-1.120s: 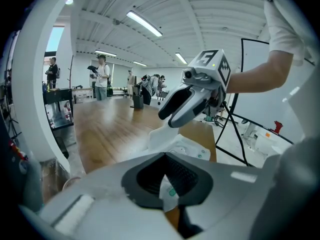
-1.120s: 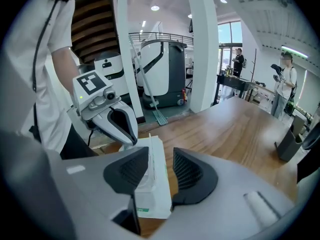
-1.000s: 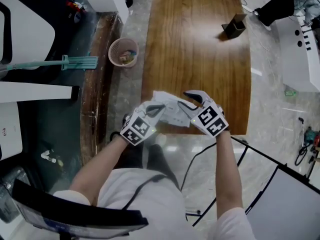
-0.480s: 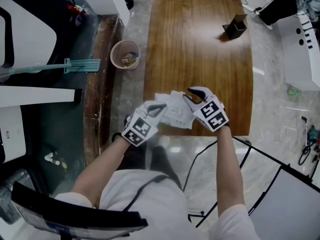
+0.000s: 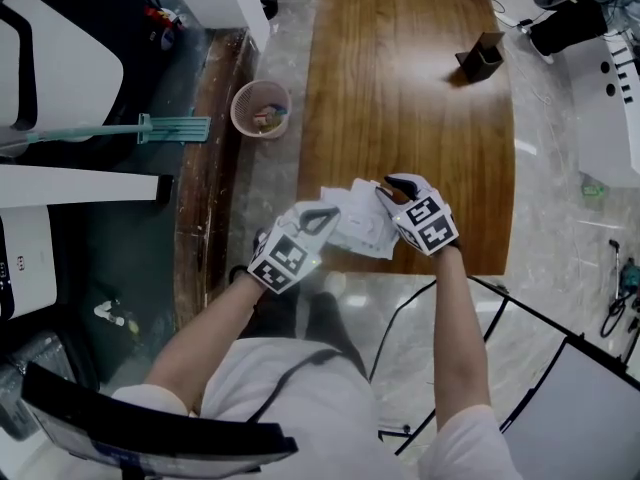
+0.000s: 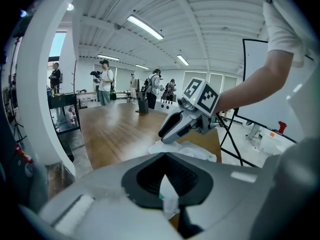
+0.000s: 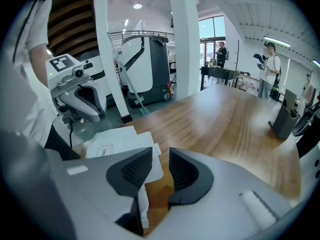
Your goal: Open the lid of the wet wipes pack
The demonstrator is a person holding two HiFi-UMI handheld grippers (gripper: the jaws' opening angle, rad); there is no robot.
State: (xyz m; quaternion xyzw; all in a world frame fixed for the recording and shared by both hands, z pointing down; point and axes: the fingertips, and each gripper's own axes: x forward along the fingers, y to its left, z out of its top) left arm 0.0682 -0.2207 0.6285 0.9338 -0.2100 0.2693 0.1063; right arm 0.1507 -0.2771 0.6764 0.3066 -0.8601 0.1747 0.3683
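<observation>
The white wet wipes pack (image 5: 358,223) lies at the near edge of the wooden table (image 5: 400,98). My left gripper (image 5: 322,215) is at its left end, shut on a thin white edge of the pack (image 6: 168,200). My right gripper (image 5: 385,188) is low over the pack's right end. In the right gripper view its jaws (image 7: 161,171) stand apart, with the pack's edge (image 7: 150,156) in the gap beside the left pad and bare wood beyond it. The pack's printed label (image 7: 102,151) faces up.
A black holder (image 5: 482,60) stands far back on the table. On the floor to the left are a pink waste basket (image 5: 262,108) and a teal mop (image 5: 150,128). White machines flank the table. Several people stand far off (image 6: 105,81).
My right gripper has come down and in toward the pack's right end. The left gripper has stayed on the pack's left edge.
</observation>
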